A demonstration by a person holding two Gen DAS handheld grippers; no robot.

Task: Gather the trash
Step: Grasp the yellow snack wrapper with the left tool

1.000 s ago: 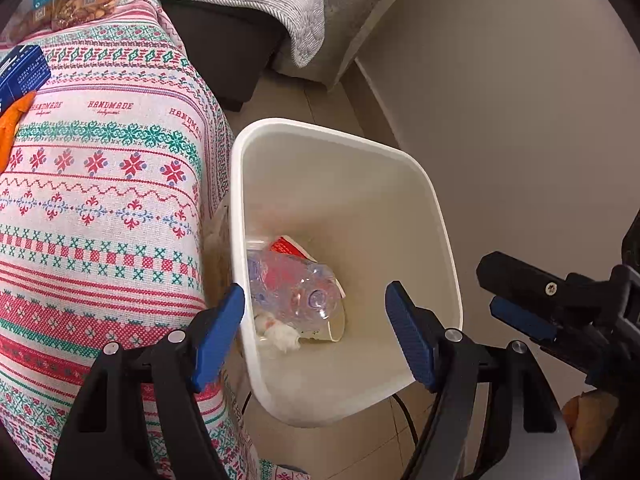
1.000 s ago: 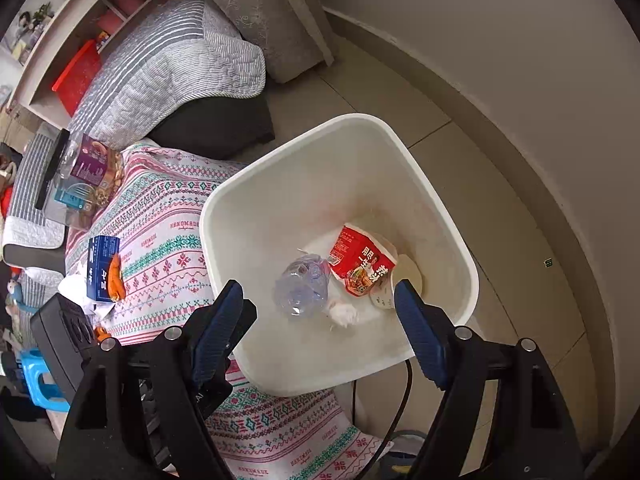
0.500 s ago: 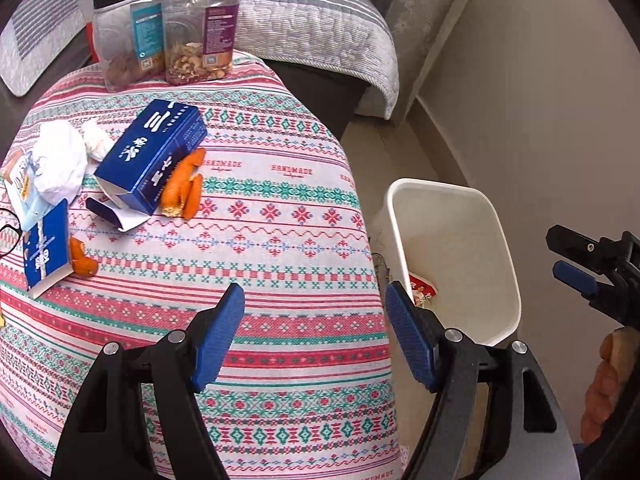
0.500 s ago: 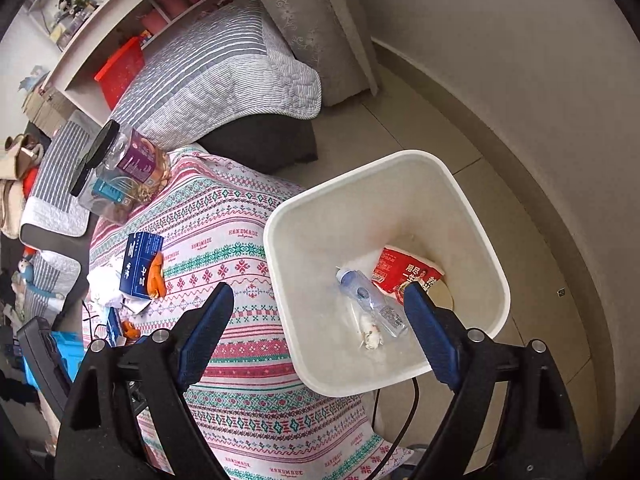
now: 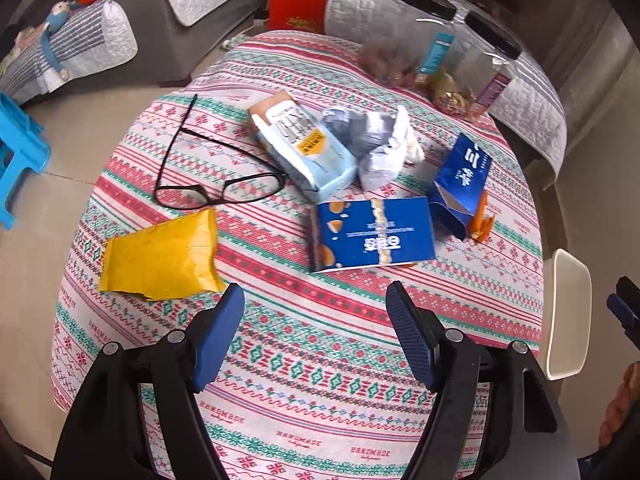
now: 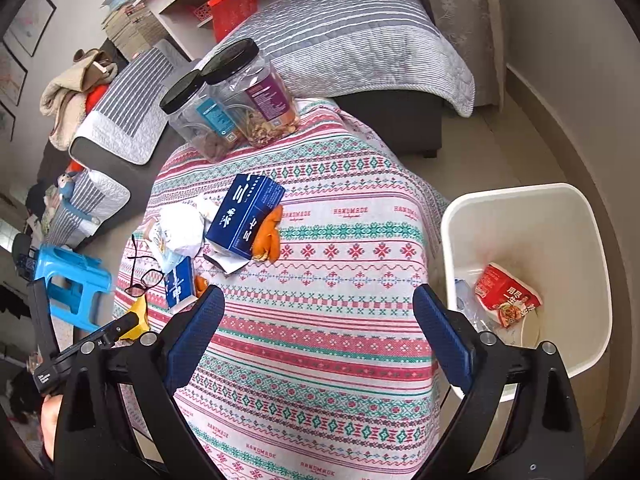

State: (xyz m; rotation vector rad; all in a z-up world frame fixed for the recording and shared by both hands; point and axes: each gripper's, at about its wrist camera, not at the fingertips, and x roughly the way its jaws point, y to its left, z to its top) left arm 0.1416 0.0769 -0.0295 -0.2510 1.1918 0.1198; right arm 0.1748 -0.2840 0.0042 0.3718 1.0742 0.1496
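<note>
Trash lies on the patterned tablecloth (image 5: 340, 340): a yellow wrapper (image 5: 160, 258), a flat blue packet (image 5: 372, 236), a light blue carton (image 5: 304, 148), crumpled white paper (image 5: 380, 148), a dark blue box (image 5: 462, 178) (image 6: 246, 216) and orange peel (image 6: 268, 238). The white bin (image 6: 592, 248) beside the table holds a red noodle cup (image 6: 506, 300) and a clear bottle (image 6: 466, 304). My left gripper (image 5: 316, 336) is open and empty above the table's near side. My right gripper (image 6: 320, 340) is open and empty above the table, left of the bin.
Black glasses (image 5: 216, 172) lie by the yellow wrapper. Two black-lidded jars (image 6: 232, 100) stand at the table's far edge. A grey sofa (image 6: 352, 44) is behind, and a blue stool (image 6: 68, 284) stands on the floor at left.
Both grippers have swung away from over the bin toward the table. The left one now faces the trash on the cloth; the bin sits at the right edge of both views.
</note>
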